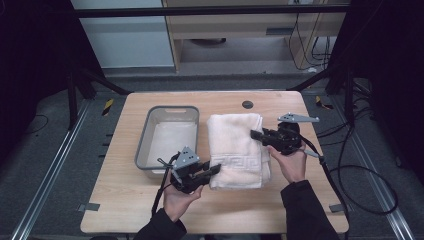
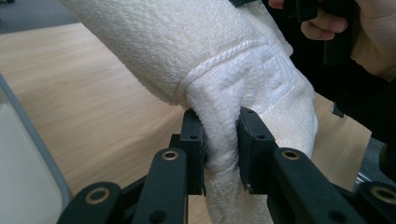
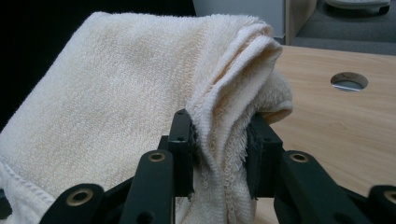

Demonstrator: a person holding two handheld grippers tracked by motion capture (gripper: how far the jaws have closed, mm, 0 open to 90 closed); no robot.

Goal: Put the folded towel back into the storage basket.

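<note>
Both claws clamped on the folded towel (image 1: 235, 150), left claw (image 1: 212, 170) on the near-left edge and right claw (image 1: 256, 134) on the far-right edge, probably so it comes off the table (image 1: 125, 205) still folded, right beside the bin (image 1: 145, 135).

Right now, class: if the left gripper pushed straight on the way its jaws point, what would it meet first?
The folded towel it already clamps. The left gripper points across the table toward the right hand, which probably comes next; depth is unclear.
</note>
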